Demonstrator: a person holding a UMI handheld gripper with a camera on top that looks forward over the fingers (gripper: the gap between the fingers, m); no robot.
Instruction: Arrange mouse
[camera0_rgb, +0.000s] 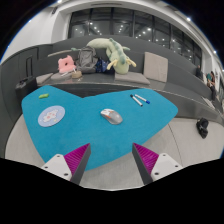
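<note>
One mouse lies just beyond the wide-open, empty tongs.

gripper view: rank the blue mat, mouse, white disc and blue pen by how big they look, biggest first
1. blue mat, by far the largest.
2. white disc.
3. mouse, somewhat smaller than the disc.
4. blue pen, thinnest; it lies farther off than the mouse, so its rank against the mouse is unsure.

The gripper is open, short of the mat.

The gripper showed two white fingers, each carrying a magenta, ridged, wedge-shaped pad on its inner face, tapering toward the blue mat ahead of them.
</note>
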